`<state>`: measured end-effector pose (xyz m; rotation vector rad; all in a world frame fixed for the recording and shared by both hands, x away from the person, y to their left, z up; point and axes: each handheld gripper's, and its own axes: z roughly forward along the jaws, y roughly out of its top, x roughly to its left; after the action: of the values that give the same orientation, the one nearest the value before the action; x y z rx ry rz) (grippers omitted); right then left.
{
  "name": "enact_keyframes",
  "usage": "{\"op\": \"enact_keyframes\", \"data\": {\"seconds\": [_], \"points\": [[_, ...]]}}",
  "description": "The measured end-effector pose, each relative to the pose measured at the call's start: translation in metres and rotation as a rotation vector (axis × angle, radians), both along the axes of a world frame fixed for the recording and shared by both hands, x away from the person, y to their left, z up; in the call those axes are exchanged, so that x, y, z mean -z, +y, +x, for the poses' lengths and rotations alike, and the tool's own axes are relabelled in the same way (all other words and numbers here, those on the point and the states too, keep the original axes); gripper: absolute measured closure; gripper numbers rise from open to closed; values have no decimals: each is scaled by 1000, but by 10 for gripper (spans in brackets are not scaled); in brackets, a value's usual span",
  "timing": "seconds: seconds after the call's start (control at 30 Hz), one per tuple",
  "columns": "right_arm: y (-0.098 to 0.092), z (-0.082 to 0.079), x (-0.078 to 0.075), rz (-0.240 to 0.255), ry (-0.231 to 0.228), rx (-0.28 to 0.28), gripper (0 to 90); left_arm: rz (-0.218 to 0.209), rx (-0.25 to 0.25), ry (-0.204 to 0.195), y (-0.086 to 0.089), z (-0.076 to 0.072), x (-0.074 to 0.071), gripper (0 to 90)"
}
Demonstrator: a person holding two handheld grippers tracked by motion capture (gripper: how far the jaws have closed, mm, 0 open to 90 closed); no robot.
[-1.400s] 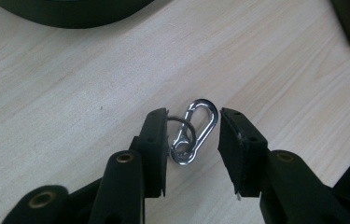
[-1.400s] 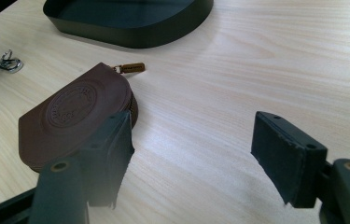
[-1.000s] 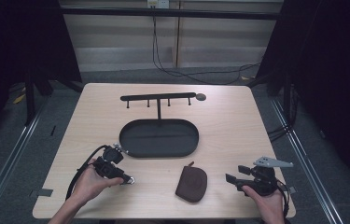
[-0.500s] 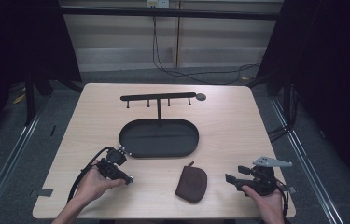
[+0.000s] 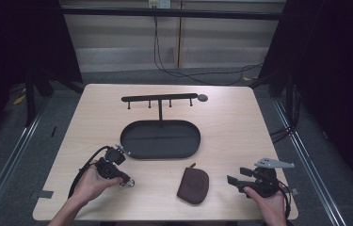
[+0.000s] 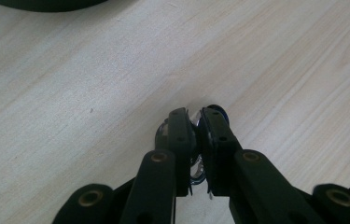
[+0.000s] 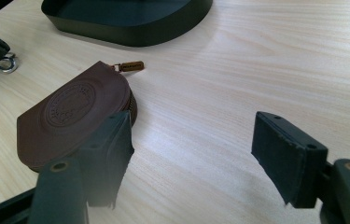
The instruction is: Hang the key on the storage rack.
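My left gripper is shut on a small shiny metal ring, and its tips rest low against the wooden table. In the high view the left gripper lies at the front left, just in front of the black oval tray. A brown leather zip pouch lies flat at the front centre. My right gripper is open at the front right with nothing between its jaws. In the right gripper view the right gripper has the pouch just left of its left jaw, and the ring shows farther off.
A black rack with several hooks stands behind the tray at the back of the table. The tray's wall lies beyond the pouch. Dark curtains and floor cables surround the table.
The left hand has shifted a little with its gripper still shut on the ring. The right gripper and the pouch have stayed where they were.
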<state>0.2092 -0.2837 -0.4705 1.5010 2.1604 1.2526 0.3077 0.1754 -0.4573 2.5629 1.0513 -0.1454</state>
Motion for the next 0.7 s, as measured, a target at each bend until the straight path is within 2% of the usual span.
{"op": "enact_keyframes", "data": {"seconds": [0.3, 0.6, 0.7], "points": [[0, 0, 0, 0, 3, 2, 291, -2, 2, 5, 1, 0, -3, 844], [0, 0, 0, -2, 4, 4, 290, -35, 12, 2, 6, 0, -8, 847], [0, 0, 0, -2, 4, 3, 290, -46, 12, -6, 7, 0, -9, 895]]}}
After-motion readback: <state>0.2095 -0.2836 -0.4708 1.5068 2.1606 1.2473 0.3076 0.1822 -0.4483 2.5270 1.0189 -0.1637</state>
